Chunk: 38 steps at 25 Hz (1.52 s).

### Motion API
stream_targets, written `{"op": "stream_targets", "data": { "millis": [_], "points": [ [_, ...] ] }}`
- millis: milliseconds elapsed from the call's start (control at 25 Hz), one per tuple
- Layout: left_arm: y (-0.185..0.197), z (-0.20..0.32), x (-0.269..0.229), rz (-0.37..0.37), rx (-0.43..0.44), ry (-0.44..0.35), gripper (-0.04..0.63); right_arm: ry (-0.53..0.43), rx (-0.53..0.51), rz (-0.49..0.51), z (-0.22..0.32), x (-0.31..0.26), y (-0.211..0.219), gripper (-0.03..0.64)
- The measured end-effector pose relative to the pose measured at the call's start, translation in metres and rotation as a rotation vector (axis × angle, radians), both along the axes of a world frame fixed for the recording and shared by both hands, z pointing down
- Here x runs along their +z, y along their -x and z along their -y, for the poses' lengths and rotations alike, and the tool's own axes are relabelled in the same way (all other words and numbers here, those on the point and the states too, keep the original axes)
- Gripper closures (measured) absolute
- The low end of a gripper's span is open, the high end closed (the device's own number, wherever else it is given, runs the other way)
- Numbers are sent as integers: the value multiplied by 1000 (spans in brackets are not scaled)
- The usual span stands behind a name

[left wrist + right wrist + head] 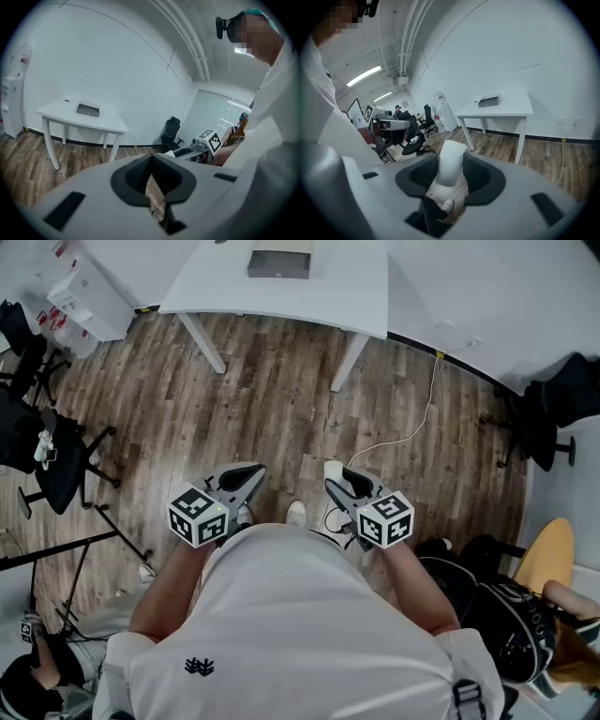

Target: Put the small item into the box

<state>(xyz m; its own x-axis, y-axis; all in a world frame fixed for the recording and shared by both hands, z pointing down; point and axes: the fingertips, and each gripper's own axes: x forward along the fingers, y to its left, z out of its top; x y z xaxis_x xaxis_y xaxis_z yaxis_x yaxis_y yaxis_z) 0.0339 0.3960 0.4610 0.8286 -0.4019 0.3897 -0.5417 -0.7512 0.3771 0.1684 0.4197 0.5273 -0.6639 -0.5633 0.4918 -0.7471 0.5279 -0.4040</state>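
— where's the item [451, 164]?
— in the right gripper [337, 480], up off the ground in front of the person's waist. the jaws are clamped on its two sides. it's white and rounded, and its end pokes out past the tips.
— and the left gripper [151, 158]?
— jaws together at the tips, nothing between them. it's held level with the right one, near it but not touching. both point toward the table [281, 298].
— is the box [279, 263] on that table?
— yes. it's grey and flat, about midway along the top, back from the near edge and closer to the edge by the wall.
— so the item isn't near it?
— no, well apart. a stretch of wood floor [281, 399] lies between the person and the table's near edge.
— anything else around?
— a white cable [412, 427] trails over the floor from the wall by the table's right corner toward the person's feet. a black chair [52, 451] stands off to the left, clear of the table. a water cooler [10, 103] stands against the wall past the table's left end.
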Motion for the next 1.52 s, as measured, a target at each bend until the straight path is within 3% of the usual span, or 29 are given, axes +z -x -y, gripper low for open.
{"op": "stream_targets", "data": {
  "millis": [400,800,1000,1200,1360,1520],
  "points": [
    [-15,0,0,33,12,-1,589,32,-15,6,1,10,-9,442],
    [-3,38,6,44,14,5,589,71,5,47,50,15,-3,440],
    [-1,84,13,22,73,-5,589,93,61,17,87,19,2,440],
    [5,165,-7,-27,113,-53,589,110,127,-36,148,8,3,440],
    [34,214,-20,-30,125,-96,589,98,135,-56,201,-2,25,440],
    [72,249,-18,-34,92,-79,589,85,122,-67,250,-10,54,440]
  ]
}}
